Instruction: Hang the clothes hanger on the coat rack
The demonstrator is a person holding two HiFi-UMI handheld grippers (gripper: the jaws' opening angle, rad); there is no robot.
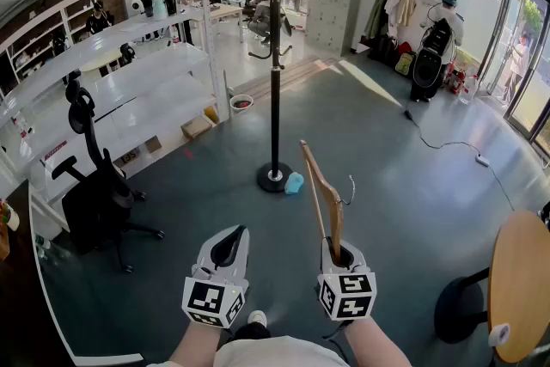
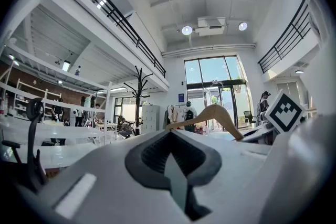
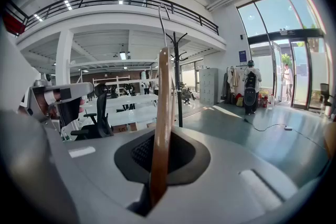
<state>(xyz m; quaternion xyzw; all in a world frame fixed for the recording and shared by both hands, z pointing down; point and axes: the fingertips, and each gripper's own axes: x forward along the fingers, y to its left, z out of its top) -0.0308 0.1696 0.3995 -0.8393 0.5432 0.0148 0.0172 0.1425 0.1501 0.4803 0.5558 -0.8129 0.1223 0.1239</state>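
Down in the head view, clamping one end of the wooden clothes hanger (image 1: 320, 185) in the right gripper (image 1: 337, 253), holding it steeply upright over the grey floor (image 1: 387, 150) with its wire hook sticking out to the right; carrying the left gripper (image 1: 230, 243) just beside the right one, with nothing in it; facing the black coat rack (image 1: 275, 56), standing well apart ahead, to the right of a white shelving unit (image 1: 129, 99), with a small blue object (image 1: 294, 183) lying just beside its round base. Next, in the left gripper view, showing jaws pressed together on nothing, with the clothes hanger (image 2: 215, 113) crossing behind them toward the right and the coat rack (image 2: 138, 92) rising far off. Lastly, in the right gripper view, pinching the clothes hanger (image 3: 161, 123) tightly between the jaws, with its wooden arm running straight up the middle, the wire hook at its top and the coat rack (image 3: 178, 81) standing just right of it in the distance.
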